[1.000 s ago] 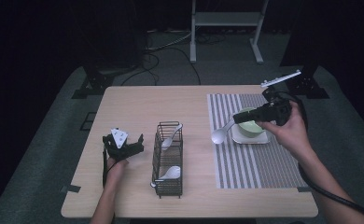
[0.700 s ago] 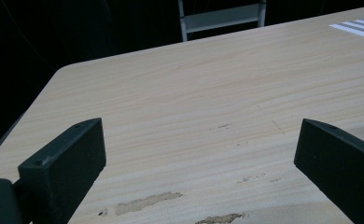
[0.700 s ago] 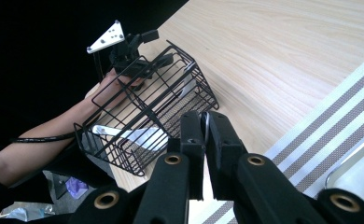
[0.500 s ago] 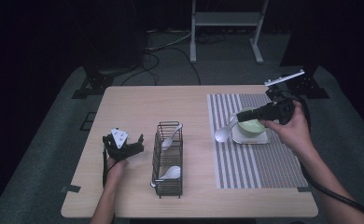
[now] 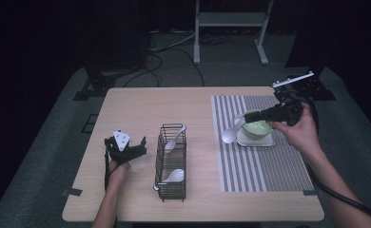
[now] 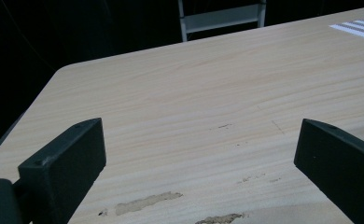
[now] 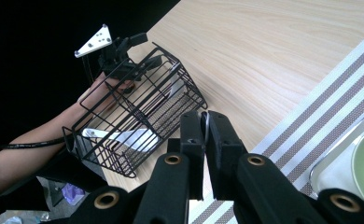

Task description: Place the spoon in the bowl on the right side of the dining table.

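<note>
Two white spoons are being kept in the black wire basket just beside the left gripper, whose jaws are being held wide apart over bare wooden table, while a green bowl is being carried by a white tray on the striped mat, directly beneath the right gripper. In the high view a third white spoon is being gripped by its handle in the right gripper's nearly closed jaws, its scoop hanging beyond the fingertips over the mat beside the tray; in the right gripper view just a thin pale edge is being pinched between the jaws.
</note>
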Available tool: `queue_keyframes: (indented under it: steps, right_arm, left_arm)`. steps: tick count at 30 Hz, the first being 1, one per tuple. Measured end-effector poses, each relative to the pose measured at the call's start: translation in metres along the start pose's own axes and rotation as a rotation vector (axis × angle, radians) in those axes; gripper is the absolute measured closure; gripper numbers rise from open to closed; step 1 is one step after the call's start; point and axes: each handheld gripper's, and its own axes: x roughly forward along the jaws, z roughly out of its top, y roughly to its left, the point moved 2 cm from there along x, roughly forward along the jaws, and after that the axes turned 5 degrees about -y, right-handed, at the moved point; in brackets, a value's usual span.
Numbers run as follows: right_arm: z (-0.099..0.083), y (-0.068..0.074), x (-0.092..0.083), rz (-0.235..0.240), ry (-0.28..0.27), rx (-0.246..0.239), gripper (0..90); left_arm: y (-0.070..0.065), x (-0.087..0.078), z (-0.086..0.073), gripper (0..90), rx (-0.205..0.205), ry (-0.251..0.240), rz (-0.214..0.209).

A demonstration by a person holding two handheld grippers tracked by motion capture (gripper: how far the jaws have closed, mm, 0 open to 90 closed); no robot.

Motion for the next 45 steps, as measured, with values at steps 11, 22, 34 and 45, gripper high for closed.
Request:
queue_keyframes:
  steps: [11, 22, 34, 45]
  right_arm:
    - [-0.001, -0.009, -0.003, -0.016, -0.006, 0.02, 85.5]
    - [-0.002, -0.016, -0.007, -0.029, -0.014, 0.037, 85.5]
    - [-0.003, -0.025, -0.012, -0.043, -0.022, 0.055, 85.5]
    - [-0.004, -0.033, -0.015, -0.054, -0.033, 0.072, 85.5]
  left_arm:
    - [0.0, 0.0, 0.0, 1.2, 0.002, 0.001, 0.001]
    - [0.0, 0.0, 0.0, 1.1, 0.003, 0.001, 0.0]
    - [0.0, 0.0, 0.0, 1.1, 0.005, 0.0, 0.0]
    - [0.0, 0.0, 0.0, 1.1, 0.008, 0.001, 0.0]
